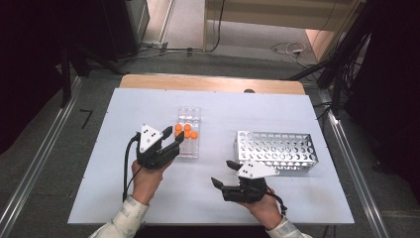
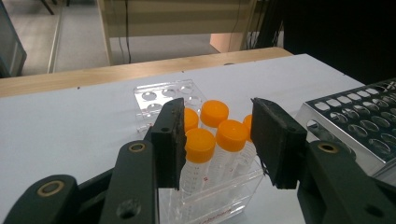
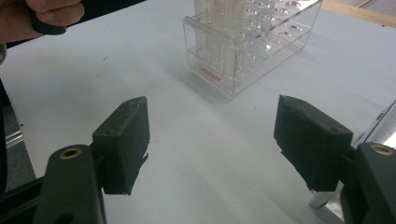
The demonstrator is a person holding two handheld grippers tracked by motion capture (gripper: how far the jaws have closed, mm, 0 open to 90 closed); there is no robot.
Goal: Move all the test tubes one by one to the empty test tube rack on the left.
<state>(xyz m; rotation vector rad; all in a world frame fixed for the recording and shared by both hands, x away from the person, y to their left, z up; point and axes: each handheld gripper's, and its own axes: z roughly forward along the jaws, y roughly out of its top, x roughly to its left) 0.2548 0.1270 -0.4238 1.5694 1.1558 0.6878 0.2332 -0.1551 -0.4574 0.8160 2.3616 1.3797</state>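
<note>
A: Left to right, what stands where?

B: My left gripper (image 1: 174,140), jaws parted and holding nothing, frames the orange-capped tubes (image 2: 201,144) in the clear rack (image 1: 188,150). My right gripper (image 1: 224,172) waits wide open and bare near the metal rack (image 1: 275,148).

A: Which step?

B: Approach, I judge; next, close on one cap and lift straight.

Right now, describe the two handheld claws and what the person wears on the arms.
Both the left claw and the right claw are black, with two blocky padded jaws. Each carries a pale three-cornered plate with small dark dots on top and trails a black cable. The sleeves are light-coloured with buttoned cuffs.
</note>
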